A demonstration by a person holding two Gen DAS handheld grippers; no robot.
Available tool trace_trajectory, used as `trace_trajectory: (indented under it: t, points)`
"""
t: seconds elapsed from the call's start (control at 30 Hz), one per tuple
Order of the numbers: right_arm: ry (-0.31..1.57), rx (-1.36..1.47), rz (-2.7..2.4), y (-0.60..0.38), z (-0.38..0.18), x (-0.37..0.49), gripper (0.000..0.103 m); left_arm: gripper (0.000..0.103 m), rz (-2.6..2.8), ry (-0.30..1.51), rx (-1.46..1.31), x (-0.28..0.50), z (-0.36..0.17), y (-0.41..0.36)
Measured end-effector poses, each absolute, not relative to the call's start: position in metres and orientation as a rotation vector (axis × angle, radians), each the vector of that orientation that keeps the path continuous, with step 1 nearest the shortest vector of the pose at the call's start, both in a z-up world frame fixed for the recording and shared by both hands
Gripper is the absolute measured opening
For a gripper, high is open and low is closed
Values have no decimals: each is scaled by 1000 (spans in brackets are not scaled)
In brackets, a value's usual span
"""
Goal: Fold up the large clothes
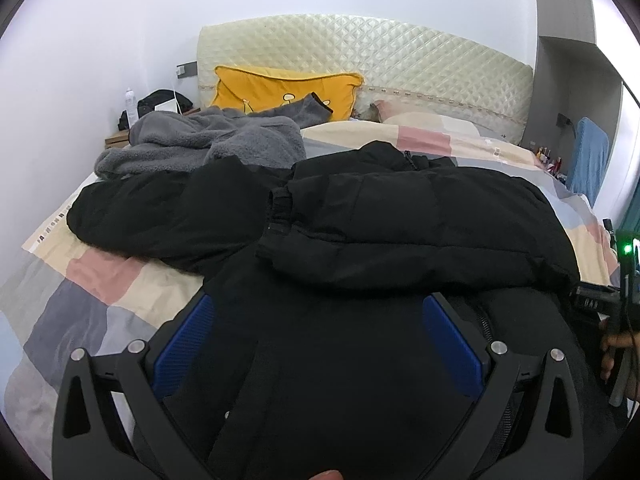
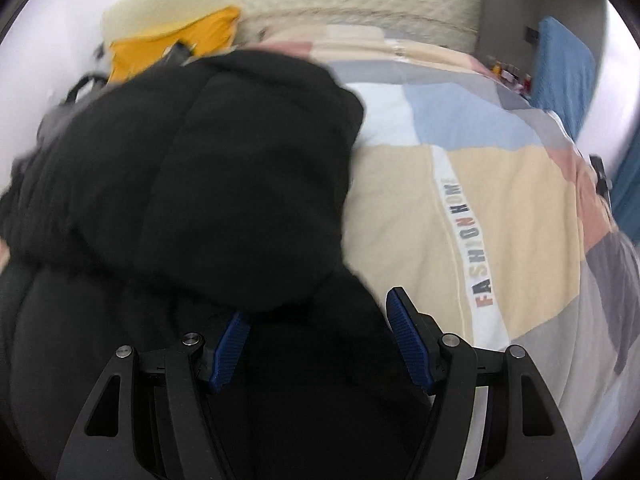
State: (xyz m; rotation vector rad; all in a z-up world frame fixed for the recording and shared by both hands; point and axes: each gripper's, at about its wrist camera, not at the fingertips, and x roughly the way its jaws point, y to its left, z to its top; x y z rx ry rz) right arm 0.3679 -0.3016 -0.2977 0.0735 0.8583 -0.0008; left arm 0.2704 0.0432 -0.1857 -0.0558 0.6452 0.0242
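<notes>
A black puffer jacket (image 1: 360, 240) lies spread on the patchwork bedspread (image 1: 120, 280). One sleeve is folded across its body, with the elastic cuff (image 1: 280, 204) near the middle. My left gripper (image 1: 320, 332) hovers over the jacket's near part, open wide, its blue pads (image 1: 188, 340) far apart and the fabric lying loose between them. In the blurred right wrist view the jacket (image 2: 200, 180) fills the left half. My right gripper (image 2: 320, 340) sits at the jacket's right edge, open, with black fabric between the pads (image 2: 408, 344) and bedspread (image 2: 500, 200) to its right.
A grey fleece garment (image 1: 200, 140) lies behind the jacket, in front of a yellow pillow (image 1: 280, 88) and the quilted headboard (image 1: 400, 60). A cluttered nightstand (image 1: 120, 136) stands far left. A blue item (image 1: 588, 156) hangs far right. A person's hand (image 1: 614, 346) shows at the right edge.
</notes>
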Motion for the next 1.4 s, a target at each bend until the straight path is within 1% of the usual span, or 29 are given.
trace_trajectory:
  t: [0.2,0.33,0.57,0.7,0.8,0.97,1.17,1.23,1.4]
  points:
    - [814,145,-15,-318,-292,369,67,103,14,656,-53,275,-189,41]
    - [827,203,-34,-329,-294,370,67,103,2,651,-44,273,-189,39]
    - [786,138,-10,-304,-265,355,67,103,-14,615,-8,266,-182,33]
    - [791,148,-22,-296,-249,337,67,103,-43,601,-16,253,-171,31]
    - [742,198,-40,-295,-230,315,68,103,-80,600,-52,240,-164,31]
    - [654,266,-6,-283,-201,273,69,103,-92,570,-25,223,-157,26]
    - [554,147,40,-245,-174,212,69,103,-135,552,-49,201,-146,33]
    - [517,147,77,-238,-166,196,69,103,-142,540,-50,191,-142,37]
    - [442,146,98,-230,-157,157,73,103,-117,529,-46,177,-138,42]
